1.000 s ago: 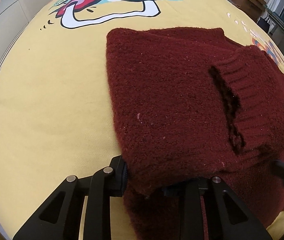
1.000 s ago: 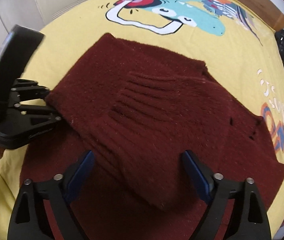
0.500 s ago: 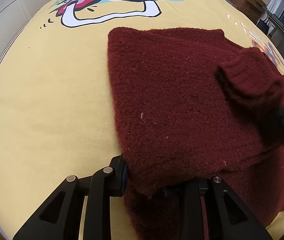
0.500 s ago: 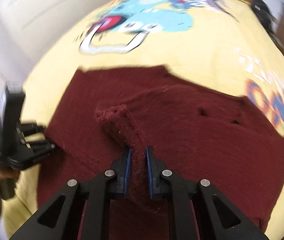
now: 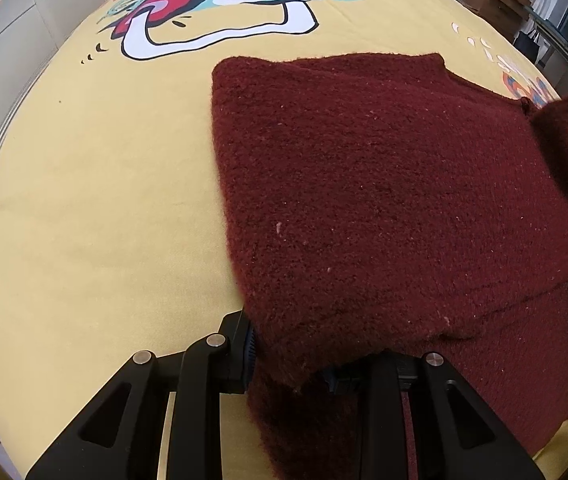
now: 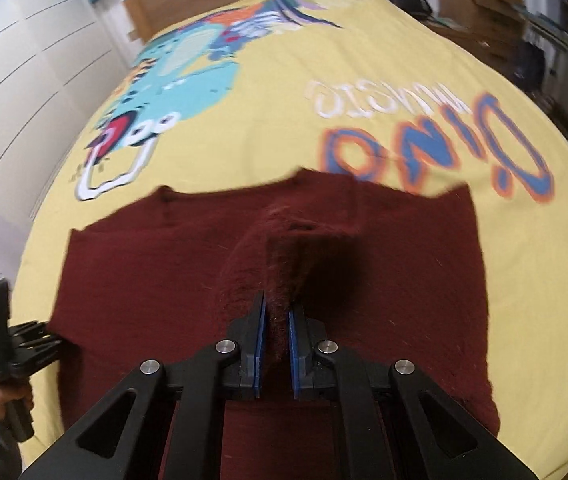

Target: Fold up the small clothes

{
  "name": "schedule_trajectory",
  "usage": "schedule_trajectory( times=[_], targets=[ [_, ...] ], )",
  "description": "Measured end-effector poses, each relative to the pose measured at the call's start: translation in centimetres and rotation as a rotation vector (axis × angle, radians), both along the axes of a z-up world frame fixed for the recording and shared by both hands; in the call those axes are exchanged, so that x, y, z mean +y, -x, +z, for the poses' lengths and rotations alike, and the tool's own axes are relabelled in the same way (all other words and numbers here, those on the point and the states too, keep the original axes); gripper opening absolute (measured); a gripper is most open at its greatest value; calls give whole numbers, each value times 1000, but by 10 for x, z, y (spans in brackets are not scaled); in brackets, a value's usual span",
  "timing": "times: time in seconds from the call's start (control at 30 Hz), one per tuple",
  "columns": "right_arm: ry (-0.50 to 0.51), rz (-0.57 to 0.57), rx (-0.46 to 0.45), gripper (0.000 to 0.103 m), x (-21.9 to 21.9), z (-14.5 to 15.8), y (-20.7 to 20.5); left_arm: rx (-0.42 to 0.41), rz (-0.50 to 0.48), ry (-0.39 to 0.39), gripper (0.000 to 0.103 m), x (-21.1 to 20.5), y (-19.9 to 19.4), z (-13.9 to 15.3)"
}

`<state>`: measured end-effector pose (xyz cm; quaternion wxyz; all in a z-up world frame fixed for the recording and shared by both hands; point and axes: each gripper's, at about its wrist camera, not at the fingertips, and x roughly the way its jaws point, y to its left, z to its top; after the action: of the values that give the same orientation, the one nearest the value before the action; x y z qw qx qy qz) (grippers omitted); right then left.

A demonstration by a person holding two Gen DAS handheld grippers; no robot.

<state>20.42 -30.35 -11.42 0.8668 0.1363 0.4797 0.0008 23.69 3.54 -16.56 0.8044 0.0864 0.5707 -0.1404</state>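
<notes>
A dark red knitted sweater (image 5: 384, 200) lies on a yellow bed cover (image 5: 84, 200), with one side folded over its body. My left gripper (image 5: 288, 354) is shut on the near corner of that folded edge, and the wool hides its pads. In the right wrist view it (image 6: 50, 336) holds the sweater's (image 6: 144, 288) left edge. My right gripper (image 6: 277, 332) is shut on the ribbed sleeve cuff (image 6: 280, 280), held raised above the sweater's middle. The lifted sleeve (image 5: 564, 136) shows at the right edge of the left wrist view.
The cover (image 6: 268, 120) carries a dinosaur print (image 6: 180, 68) and large letters (image 6: 436, 140). A wooden headboard (image 6: 204, 4) stands at the far end, white cupboard doors (image 6: 24, 80) on the left, boxes and shelves (image 6: 484, 4) on the right. A hand (image 6: 12, 396) holds the left gripper.
My right gripper closed on the sleeve cuff, lifted it off the folded body and carried it to the right, rolling as it went. The left gripper kept its grip and stayed put.
</notes>
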Motion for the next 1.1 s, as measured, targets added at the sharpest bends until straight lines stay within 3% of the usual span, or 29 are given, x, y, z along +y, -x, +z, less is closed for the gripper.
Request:
schedule_trajectory(
  times=[0.3, 0.53, 0.63, 0.73, 0.77, 0.83, 0.87, 0.97, 1.1],
  targets=[
    [-42, -99, 72, 9, -33, -46, 33, -59, -35, -52, 20, -17, 31, 8],
    [-49, -111, 95, 11, -41, -54, 33, -29, -13, -34, 20, -14, 32, 3],
    [-40, -116, 115, 23, -45, -55, 33, -29, -3, -46, 23, -15, 30, 3],
    [32, -139, 137, 44, -50, -50, 40, -15, 25, -43, 27, -10, 19, 4],
    [66, -152, 144, 54, -53, -48, 41, -7, 39, -41, 31, -9, 19, 5],
    [125, -176, 159, 58, -59, -44, 46, 13, 74, -35, 38, -4, 18, 9],
    [135, -179, 162, 60, -63, -41, 48, 22, 90, -30, 47, -1, 18, 12],
    [148, -165, 139, 83, -69, -27, 58, 0, 94, -17, 79, 6, 25, 25],
    [186, -117, 81, 86, -56, 0, 61, -52, 72, -18, 102, 5, 38, 53]
  ],
)
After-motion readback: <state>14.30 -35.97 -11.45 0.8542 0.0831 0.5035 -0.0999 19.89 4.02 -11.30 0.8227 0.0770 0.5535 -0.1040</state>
